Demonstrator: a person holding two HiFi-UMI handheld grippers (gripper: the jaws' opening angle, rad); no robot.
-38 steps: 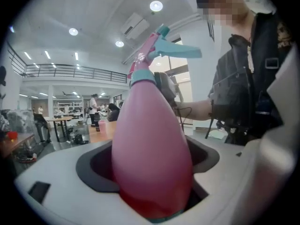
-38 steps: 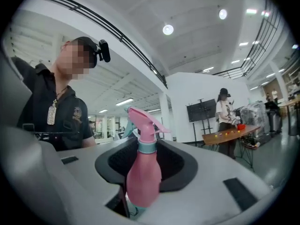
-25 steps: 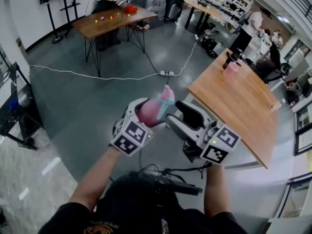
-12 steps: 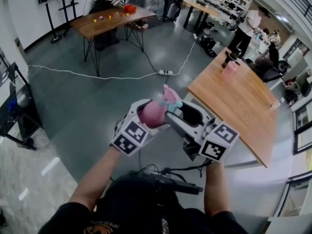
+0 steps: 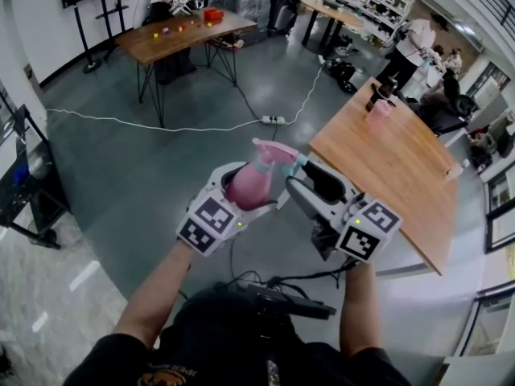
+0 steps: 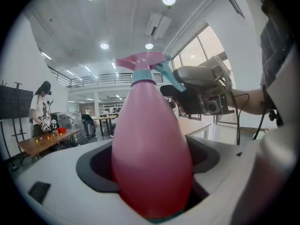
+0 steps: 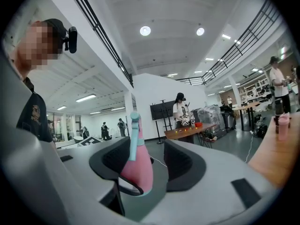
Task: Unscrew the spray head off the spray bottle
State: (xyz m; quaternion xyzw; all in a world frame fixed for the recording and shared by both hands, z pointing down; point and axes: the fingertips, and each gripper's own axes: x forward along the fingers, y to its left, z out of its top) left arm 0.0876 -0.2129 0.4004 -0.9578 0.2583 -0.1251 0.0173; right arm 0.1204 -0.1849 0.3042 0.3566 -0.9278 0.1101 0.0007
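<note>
A pink spray bottle (image 5: pixel 251 185) with a pink and teal spray head (image 5: pixel 278 149) is held in mid-air over the floor. My left gripper (image 5: pixel 241 193) is shut on its body, which fills the left gripper view (image 6: pixel 150 158) with the head (image 6: pixel 140 64) on top. My right gripper (image 5: pixel 310 179) is just right of the teal trigger and stands open. In the right gripper view the bottle (image 7: pixel 138 170) and trigger (image 7: pixel 134 135) lie close to the left pad, with a gap to the right pad (image 7: pixel 180 163).
A wooden table (image 5: pixel 402 175) with a pink cup (image 5: pixel 382 109) stands close on the right. A white cable and power strip (image 5: pixel 273 121) cross the grey floor. A second table (image 5: pixel 185 34) with people is far back; a black trolley (image 5: pixel 20 191) stands at the left.
The spray head has swung from pointing up to lying sideways toward the right gripper. The right gripper has drawn back slightly to the right of the head.
</note>
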